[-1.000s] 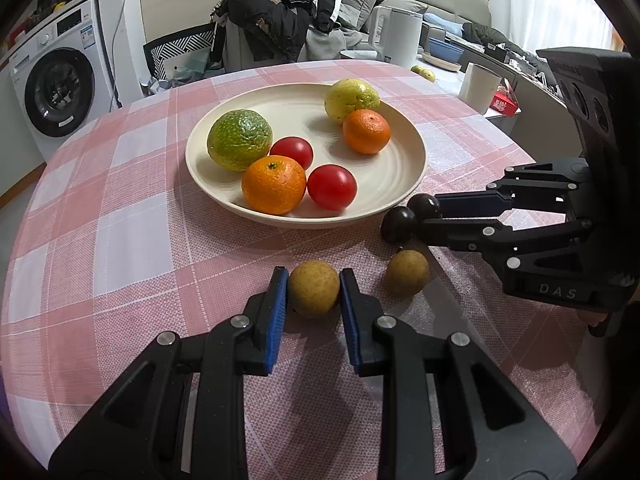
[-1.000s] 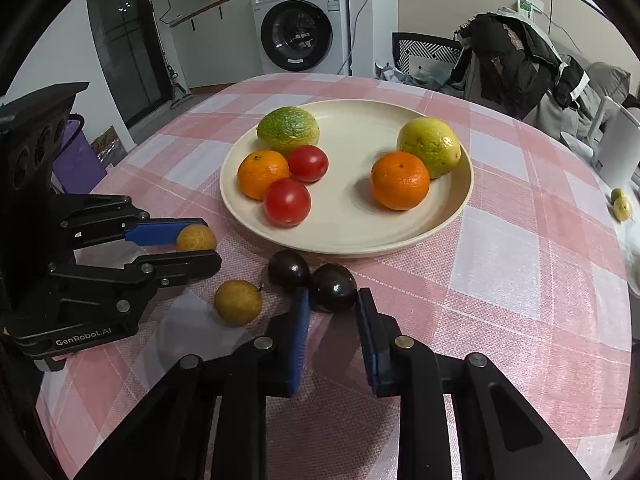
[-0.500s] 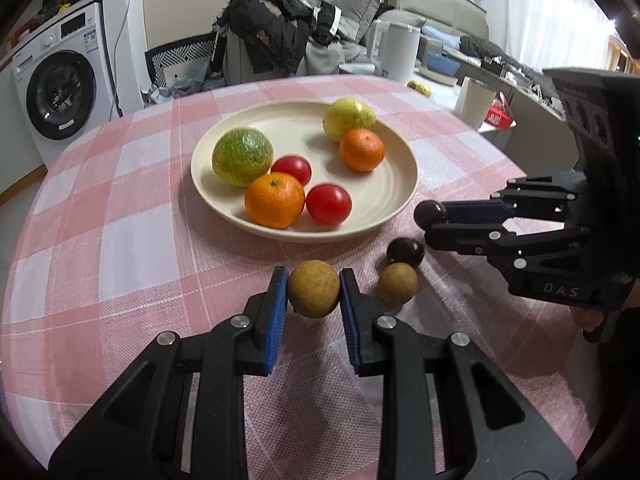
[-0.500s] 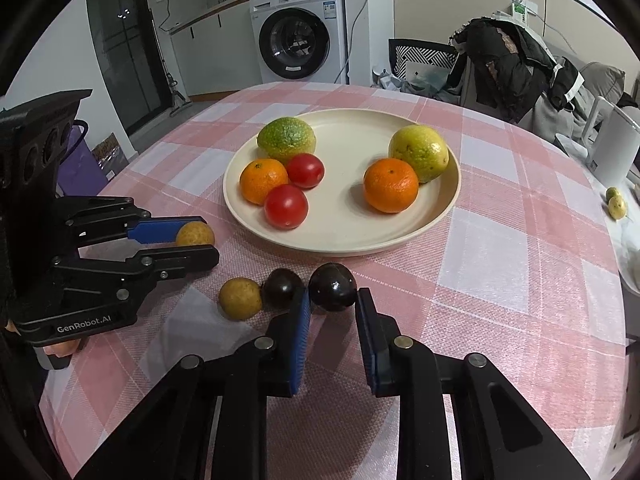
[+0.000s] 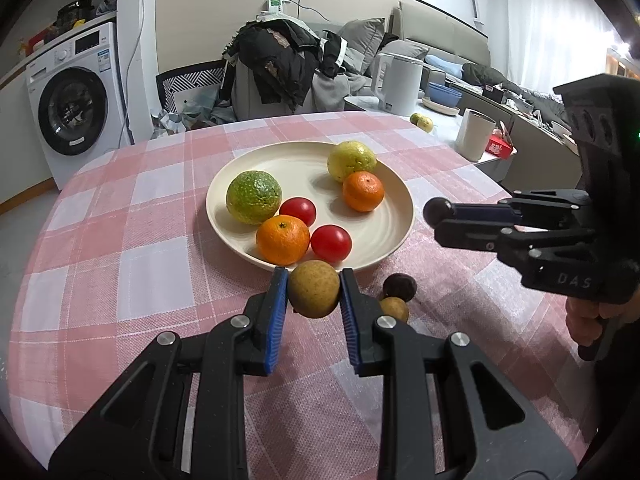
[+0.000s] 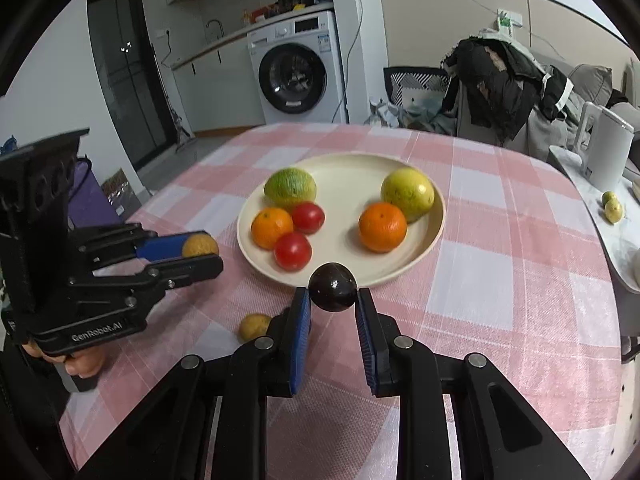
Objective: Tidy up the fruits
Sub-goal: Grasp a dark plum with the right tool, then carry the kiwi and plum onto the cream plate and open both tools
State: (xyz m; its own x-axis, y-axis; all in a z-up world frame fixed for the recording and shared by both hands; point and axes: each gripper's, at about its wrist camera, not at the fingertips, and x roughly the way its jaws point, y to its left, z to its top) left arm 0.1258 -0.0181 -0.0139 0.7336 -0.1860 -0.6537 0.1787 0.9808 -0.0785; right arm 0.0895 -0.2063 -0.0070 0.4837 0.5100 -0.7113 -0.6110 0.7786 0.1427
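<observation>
Blue-padded left tongs (image 5: pixel 313 296) clamp tan longan-like fruit (image 5: pixel 314 289); a second ago it sat on surface, now lifted clear, hanging near cream plate (image 5: pixel 394 240) front rim. Right tongs (image 6: pixel 333 303) grip dark round fruit (image 6: pixel 333 287), likewise raised since then, at rim. Left behind on pink checked cloth (image 5: pixel 160 272): second tan fruit (image 5: pixel 395 308) touching second dark fruit (image 5: pixel 399 286). Judgement: both picks done, plate drop next, two fruits pending.
</observation>
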